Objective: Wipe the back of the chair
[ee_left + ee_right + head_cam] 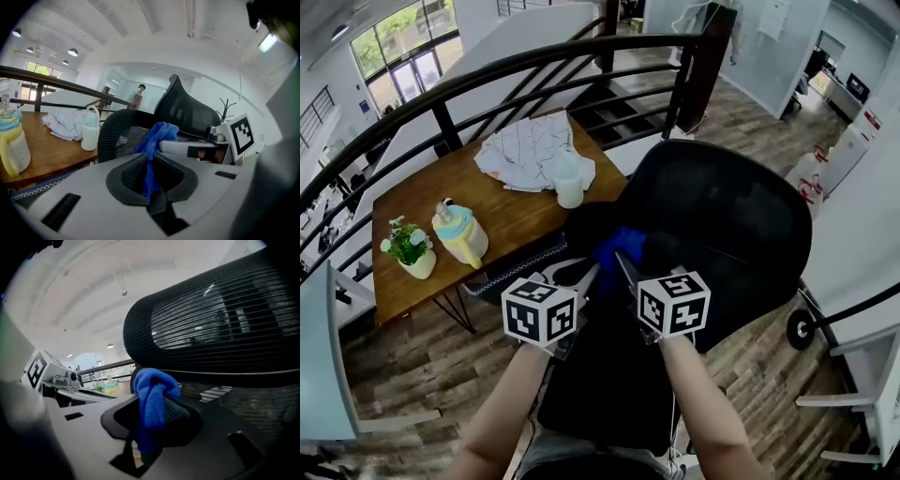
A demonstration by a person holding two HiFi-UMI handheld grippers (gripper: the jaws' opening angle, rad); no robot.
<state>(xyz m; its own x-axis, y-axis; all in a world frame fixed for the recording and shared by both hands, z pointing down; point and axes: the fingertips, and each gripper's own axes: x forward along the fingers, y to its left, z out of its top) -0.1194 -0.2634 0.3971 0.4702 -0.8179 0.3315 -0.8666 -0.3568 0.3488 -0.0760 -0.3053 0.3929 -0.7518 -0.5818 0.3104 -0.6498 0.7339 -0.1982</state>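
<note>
The black mesh chair back [727, 211] stands right of centre in the head view, with the seat below it. A blue cloth [619, 246] is bunched in front of its lower left edge. My left gripper [591, 275] and my right gripper [624, 266] meet there, tips close together, each shut on the cloth. In the left gripper view the blue cloth [156, 140] runs up out of the left gripper [149, 174], with the chair back [187, 110] behind. In the right gripper view the blue cloth [152, 397] drapes over the right gripper [152, 420], just below the mesh chair back [215, 329].
A wooden table [422, 291] stands to the left with a white jug [569, 183], a checked cloth [530, 150], a yellow and blue bottle [459, 234] and a potted plant [411, 248]. A black railing [534, 61] runs behind it. White furniture [862, 375] stands at right.
</note>
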